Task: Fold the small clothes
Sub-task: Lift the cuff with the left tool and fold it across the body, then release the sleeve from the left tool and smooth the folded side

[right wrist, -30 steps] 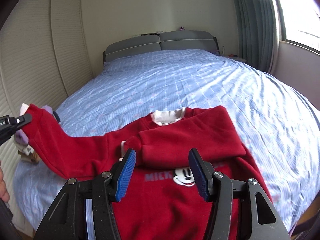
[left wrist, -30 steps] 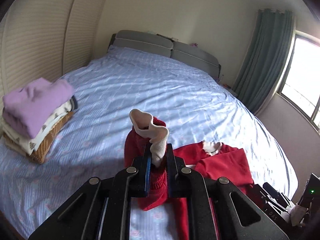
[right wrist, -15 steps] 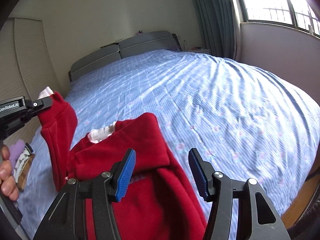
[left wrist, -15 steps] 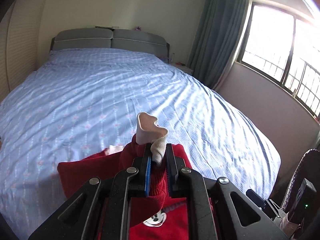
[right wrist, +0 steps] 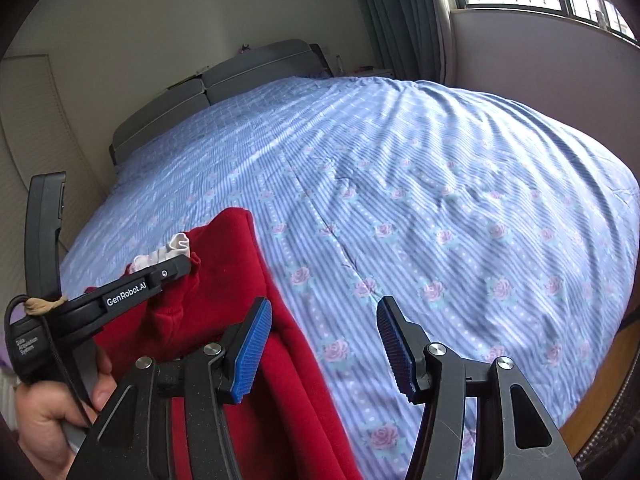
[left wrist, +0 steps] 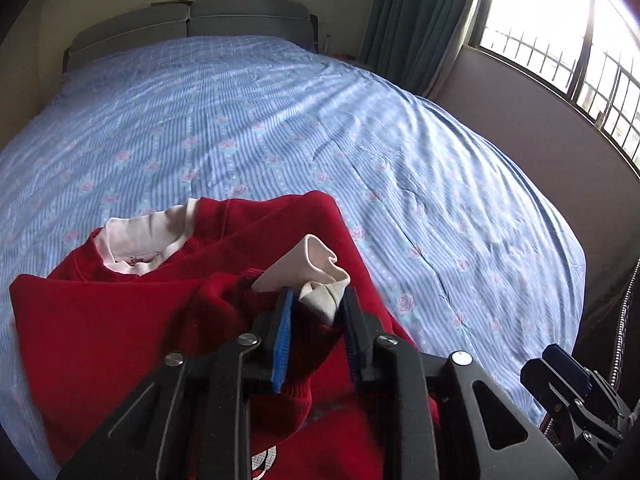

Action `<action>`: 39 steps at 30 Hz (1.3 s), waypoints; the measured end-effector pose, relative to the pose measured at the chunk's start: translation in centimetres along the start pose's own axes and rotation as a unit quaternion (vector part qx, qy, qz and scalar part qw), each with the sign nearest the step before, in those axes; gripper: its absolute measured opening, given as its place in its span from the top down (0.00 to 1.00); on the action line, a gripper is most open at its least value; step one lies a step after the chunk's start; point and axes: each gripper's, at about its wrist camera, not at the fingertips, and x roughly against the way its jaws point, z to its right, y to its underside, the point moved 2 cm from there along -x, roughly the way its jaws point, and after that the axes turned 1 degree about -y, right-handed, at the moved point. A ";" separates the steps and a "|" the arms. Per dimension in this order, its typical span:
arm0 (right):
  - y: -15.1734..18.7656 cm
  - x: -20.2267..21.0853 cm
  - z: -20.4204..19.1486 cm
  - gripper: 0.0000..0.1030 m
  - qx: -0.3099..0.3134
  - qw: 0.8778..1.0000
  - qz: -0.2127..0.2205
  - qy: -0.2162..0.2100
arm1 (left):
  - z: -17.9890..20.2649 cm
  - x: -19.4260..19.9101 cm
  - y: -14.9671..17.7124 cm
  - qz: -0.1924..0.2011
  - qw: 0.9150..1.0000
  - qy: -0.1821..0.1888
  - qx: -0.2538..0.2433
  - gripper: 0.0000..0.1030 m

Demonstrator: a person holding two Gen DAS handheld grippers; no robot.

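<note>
Now the left gripper (left wrist: 316, 304) had just been opening, its jaws slack around the white cuff (left wrist: 320, 276) of the red sweater (left wrist: 120, 328) at six o'clock on the bed (left wrist: 280, 128), evidently laying that sleeve across, while the right gripper (right wrist: 324, 344) hung half-open, empty.

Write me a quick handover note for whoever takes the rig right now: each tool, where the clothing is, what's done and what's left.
Left tool: jaws have just been opening. The white cuff of the sleeve is between them, let go or nearly so, laid across the chest of the red sweater.
Right tool: open and empty, hovering over the sweater's right edge and the blue bedsheet.
Sweater: lies at the near edge of the bed, white collar facing the headboard.
Done: the sleeve is folded in over the body.
Left: pull the left tool clear, check the other sleeve, which I cannot see, fold the body up.
</note>
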 end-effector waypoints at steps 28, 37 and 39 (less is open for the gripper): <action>0.3 -8.2 -9.4 0.45 0.052 0.991 -0.086 -0.085 | -22.5 3.9 4.9 -0.005 0.976 -0.133 0.171 0.27; 0.3 -10.6 -10.0 0.61 0.043 0.989 -0.101 -0.097 | -24.5 2.7 6.5 -0.006 0.971 -0.139 0.194 0.35; 0.3 -11.1 -10.4 0.79 0.047 0.987 -0.108 -0.109 | -24.4 2.9 6.5 -0.001 0.972 -0.135 0.193 0.50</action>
